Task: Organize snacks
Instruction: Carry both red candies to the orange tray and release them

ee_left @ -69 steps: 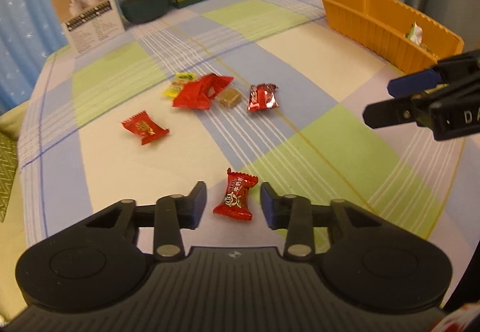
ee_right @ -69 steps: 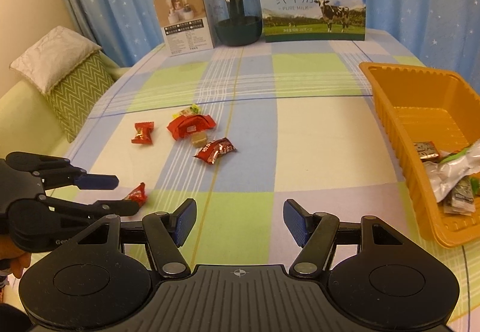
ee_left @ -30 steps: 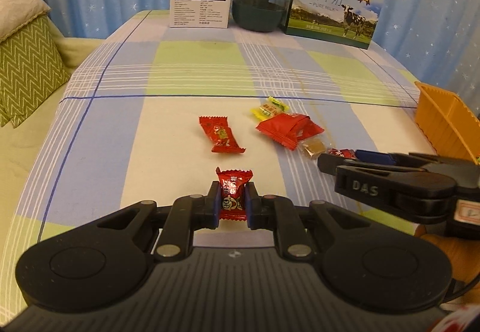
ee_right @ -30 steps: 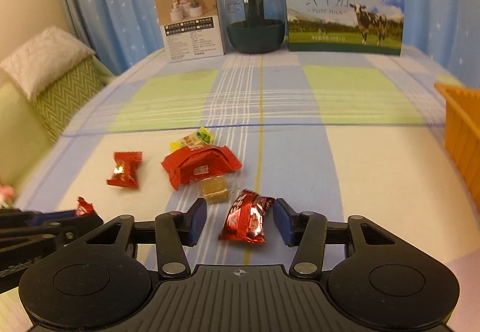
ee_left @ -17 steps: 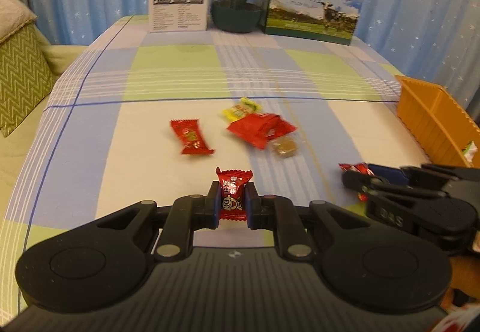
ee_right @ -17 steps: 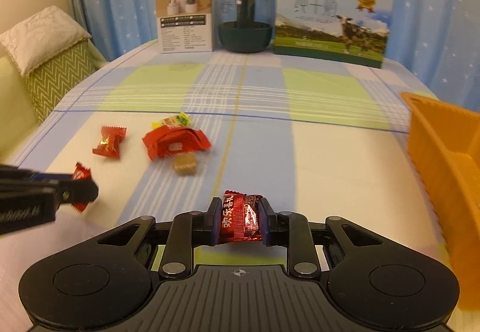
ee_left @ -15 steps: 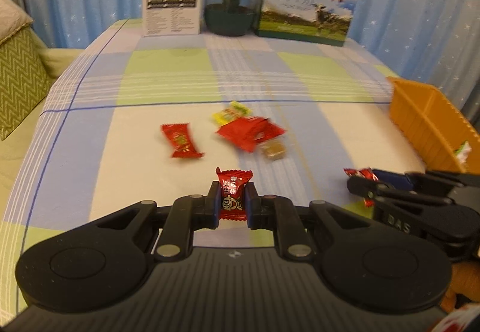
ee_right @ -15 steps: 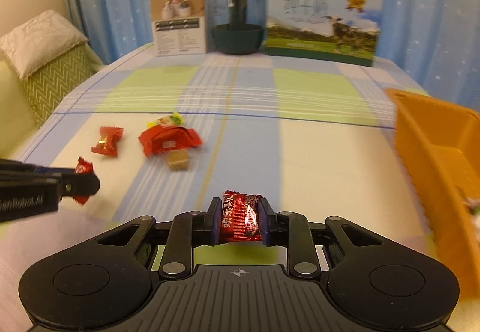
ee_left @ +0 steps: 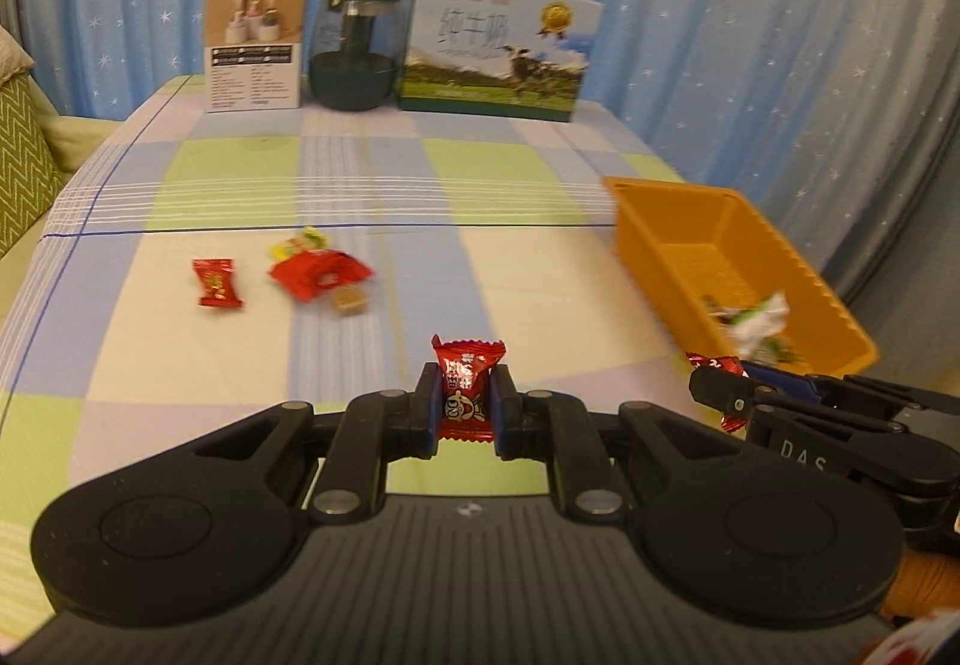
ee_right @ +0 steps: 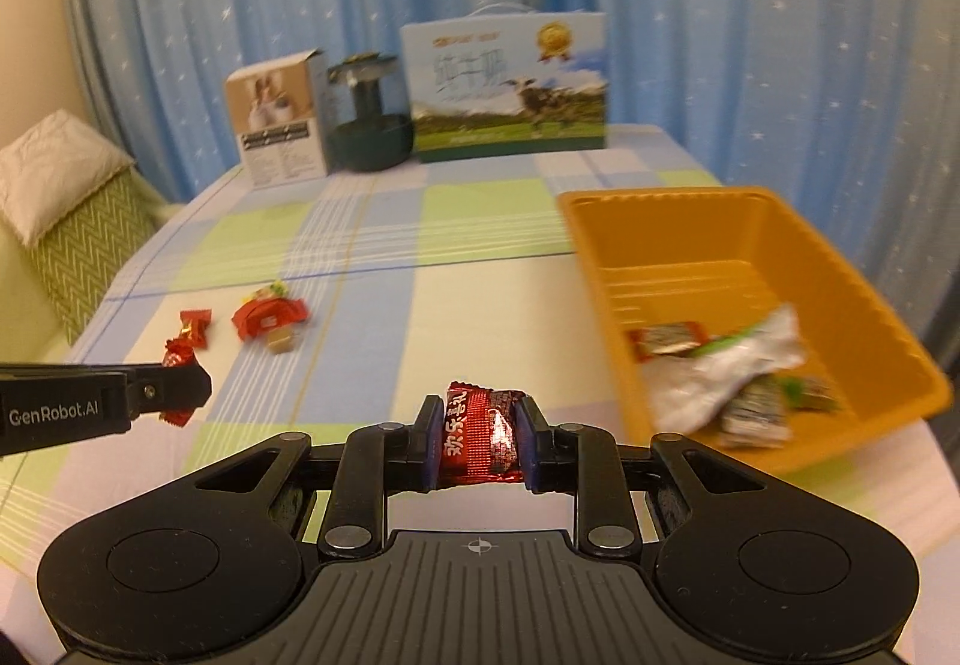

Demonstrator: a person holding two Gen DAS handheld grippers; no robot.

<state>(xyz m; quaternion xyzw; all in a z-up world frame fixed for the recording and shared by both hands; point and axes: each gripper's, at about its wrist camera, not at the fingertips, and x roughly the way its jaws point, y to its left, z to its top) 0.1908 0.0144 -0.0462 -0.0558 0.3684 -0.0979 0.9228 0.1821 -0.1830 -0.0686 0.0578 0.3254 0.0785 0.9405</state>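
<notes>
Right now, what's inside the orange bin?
The orange bin holds a crumpled white wrapper, a small brown-and-red packet and a few more wrappers near its front end. What lies beneath the white wrapper is covered. The far half is bare.

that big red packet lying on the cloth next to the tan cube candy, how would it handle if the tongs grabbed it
The big red packet looks like thin crinkled foil, so it would probably flex and crumple instead of staying stiff. It lies flat, so it seems unlikely to roll. It touches the tan cube candy and yellow-green candy, so pushing it would likely nudge those.
</notes>
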